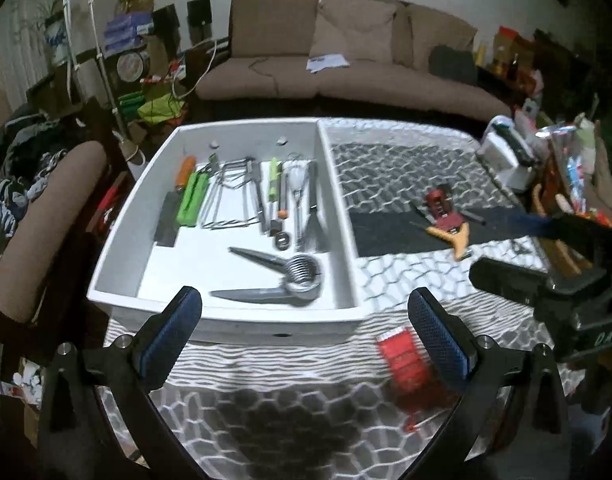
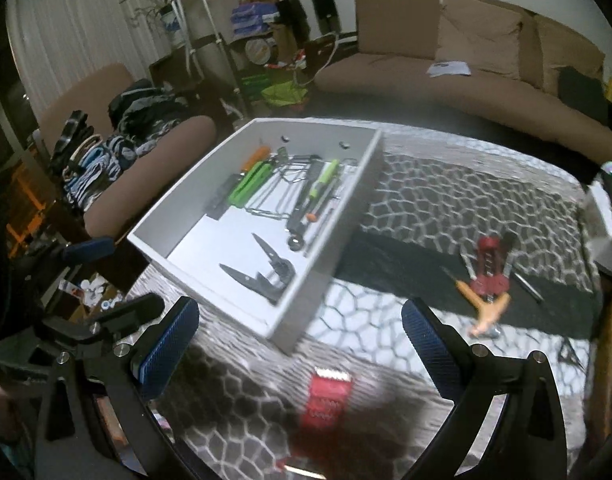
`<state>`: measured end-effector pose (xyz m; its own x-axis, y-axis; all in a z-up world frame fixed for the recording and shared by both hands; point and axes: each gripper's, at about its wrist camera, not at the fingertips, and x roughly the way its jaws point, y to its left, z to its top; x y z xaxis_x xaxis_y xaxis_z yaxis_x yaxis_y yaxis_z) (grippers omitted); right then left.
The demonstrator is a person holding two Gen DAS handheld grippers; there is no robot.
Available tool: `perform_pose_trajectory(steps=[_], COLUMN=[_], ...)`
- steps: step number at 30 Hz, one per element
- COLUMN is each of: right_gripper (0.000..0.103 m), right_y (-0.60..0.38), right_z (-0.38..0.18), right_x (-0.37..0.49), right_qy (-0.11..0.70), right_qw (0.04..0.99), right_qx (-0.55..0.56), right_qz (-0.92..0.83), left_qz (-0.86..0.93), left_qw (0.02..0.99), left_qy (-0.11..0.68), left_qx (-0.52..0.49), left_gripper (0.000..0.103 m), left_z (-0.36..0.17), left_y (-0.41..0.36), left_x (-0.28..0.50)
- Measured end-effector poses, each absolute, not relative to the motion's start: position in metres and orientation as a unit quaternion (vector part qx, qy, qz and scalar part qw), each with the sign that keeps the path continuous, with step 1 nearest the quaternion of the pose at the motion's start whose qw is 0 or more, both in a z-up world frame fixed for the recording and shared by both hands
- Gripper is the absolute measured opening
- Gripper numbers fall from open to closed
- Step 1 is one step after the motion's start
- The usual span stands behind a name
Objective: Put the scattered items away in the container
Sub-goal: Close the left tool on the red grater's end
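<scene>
With both sets of fingers spread wide and holding nothing, the left gripper (image 1: 303,320) hangs over the near edge of the white tray (image 1: 117,224), while the right gripper (image 2: 299,334) sits above a red grater (image 2: 328,398) lying loose on the patterned desk (image 2: 446,184). A red corkscrew (image 2: 490,270) lies farther right, well apart from the tray.

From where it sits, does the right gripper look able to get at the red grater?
Probably yes. The right gripper is open with nothing held, and the red grater lies on the patterned tablecloth just below its jaws, outside the white tray, with nothing between.
</scene>
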<state>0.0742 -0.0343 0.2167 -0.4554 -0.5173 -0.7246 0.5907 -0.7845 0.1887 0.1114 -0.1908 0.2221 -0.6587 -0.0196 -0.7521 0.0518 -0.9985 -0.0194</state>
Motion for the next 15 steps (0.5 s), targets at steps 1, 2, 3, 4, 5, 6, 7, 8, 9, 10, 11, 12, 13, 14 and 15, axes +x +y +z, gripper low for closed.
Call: perform_pose_trajectory(steps=[1, 2, 3, 4, 5, 6, 7, 8, 9, 10, 11, 12, 13, 14, 15], right_gripper=[0.103, 0.103, 0.103, 0.103, 0.103, 0.103, 0.103, 0.103, 0.103, 0.103, 0.103, 0.103, 0.103, 0.103, 0.103], right_y=[-0.027, -0.018, -0.007, 0.001, 0.010, 0.019, 0.027, 0.038, 0.047, 0.054, 0.062, 0.067, 0.072, 0.078, 0.085], right_z=[0.217, 0.217, 0.217, 0.216, 0.216, 0.215, 0.214, 0.211, 0.209, 0.207, 0.205, 0.204, 0.202, 0.200, 0.197], right_x=[0.077, 0.081, 0.084, 0.087, 0.089, 0.090, 0.092, 0.095, 0.097, 0.098, 0.099, 0.100, 0.101, 0.102, 0.102], right_qy=[0.046, 0.048, 0.049, 0.050, 0.051, 0.051, 0.050, 0.048, 0.047, 0.047, 0.047, 0.048, 0.050, 0.050, 0.048], right_qw=[0.321, 0.315, 0.307, 0.301, 0.294, 0.286, 0.279, 0.270, 0.262, 0.256, 0.250, 0.245, 0.240, 0.236, 0.232], right_qx=[0.406, 0.404, 0.402, 0.401, 0.400, 0.398, 0.397, 0.396, 0.396, 0.397, 0.397, 0.398, 0.399, 0.400, 0.401], right_qz=[-0.855, -0.857, -0.861, -0.864, -0.867, -0.870, -0.873, -0.876, -0.879, -0.880, -0.882, -0.883, -0.884, -0.884, -0.885], left_qz=[-0.913, -0.915, -0.917, -0.918, -0.920, -0.921, -0.921, -0.921, -0.921, -0.921, -0.921, -0.921, -0.920, -0.919, -0.918], left_qw=[0.019, 0.018, 0.017, 0.016, 0.013, 0.009, 0.006, 0.001, -0.003, -0.007, -0.011, -0.014, -0.017, -0.021, -0.024], left_qy=[0.016, 0.012, 0.009, 0.007, 0.007, 0.008, 0.008, 0.009, 0.009, 0.010, 0.011, 0.011, 0.010, 0.010, 0.011], left_qx=[0.408, 0.403, 0.399, 0.396, 0.392, 0.390, 0.389, 0.389, 0.388, 0.389, 0.389, 0.390, 0.392, 0.394, 0.396], left_gripper=[0.103, 0.103, 0.103, 0.103, 0.103, 0.103, 0.103, 0.103, 0.103, 0.103, 0.103, 0.103, 0.103, 0.103, 0.103], left_z=[0.223, 0.224, 0.225, 0.226, 0.226, 0.226, 0.225, 0.224, 0.223, 0.222, 0.220, 0.218, 0.215, 0.213, 0.210], left_y=[-0.183, -0.175, -0.167, -0.159, -0.151, -0.142, -0.136, -0.128, -0.121, -0.115, -0.108, -0.103, -0.097, -0.092, -0.087], left_x=[0.114, 0.115, 0.117, 0.118, 0.118, 0.118, 0.118, 0.117, 0.116, 0.115, 0.114, 0.113, 0.112, 0.110, 0.109])
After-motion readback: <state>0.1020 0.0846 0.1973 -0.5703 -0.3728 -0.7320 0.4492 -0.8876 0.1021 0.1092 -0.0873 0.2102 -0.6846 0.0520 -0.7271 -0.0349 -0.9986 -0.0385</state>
